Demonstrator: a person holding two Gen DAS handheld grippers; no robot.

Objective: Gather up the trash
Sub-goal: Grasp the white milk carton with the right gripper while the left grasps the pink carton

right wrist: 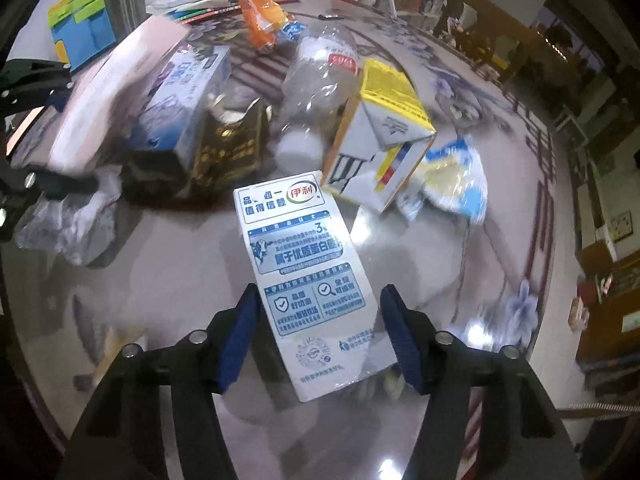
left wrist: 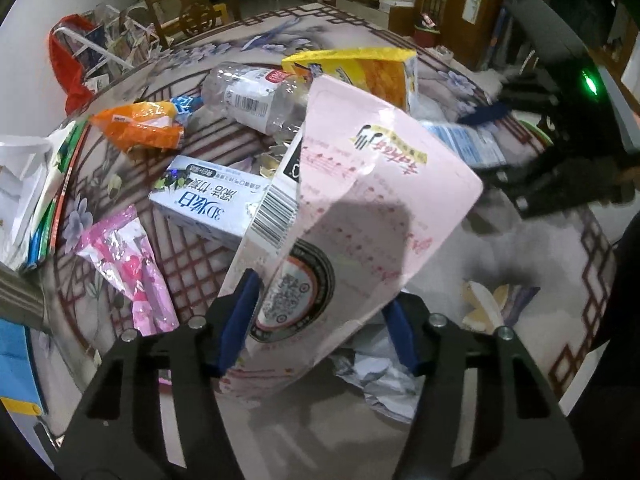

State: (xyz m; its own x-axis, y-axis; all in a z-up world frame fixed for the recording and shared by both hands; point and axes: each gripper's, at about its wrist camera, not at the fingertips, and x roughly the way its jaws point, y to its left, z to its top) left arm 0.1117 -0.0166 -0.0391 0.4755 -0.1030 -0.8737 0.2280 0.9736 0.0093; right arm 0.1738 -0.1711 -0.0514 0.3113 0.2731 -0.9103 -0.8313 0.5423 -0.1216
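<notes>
- The left tool (left wrist: 316, 322) is pinching the pink carton (left wrist: 352, 216) near its bottom edge, and both blue pads (left wrist: 239, 320) are lying against its sides — the carton is tilting up and away over the rest of the litter.
- The right tool (right wrist: 320, 334) is bracketing the white-and-blue milk carton (right wrist: 310, 280), which is lying flat on the glossy worktop (right wrist: 160, 280). The left pad looks to be meeting the carton's edge, but a sliver of gap is showing at the right pad, so I am reading this tool as part-spread and not yet gripping.
- To do this step well, the right tool should be sinking low enough for the pads to catch the carton's thin side walls, not its slippery printed face, and squeezing squarely across the width so that the box is not skating away on the glass.
- The left grip is sitting low on a tall, light box; holding it steady and upright should be keeping it from swinging into the pile.
- More trash is waiting behind: a clear plastic bottle (right wrist: 320, 80), a yellow-topped box (right wrist: 384, 132), a blue toothpaste box (left wrist: 208, 204), an orange wrapper (left wrist: 138, 126), a pink wrapper (left wrist: 128, 268) and crumpled paper (left wrist: 380, 376).
- No bin or bag is in view, so I cannot tell where these should be going.
</notes>
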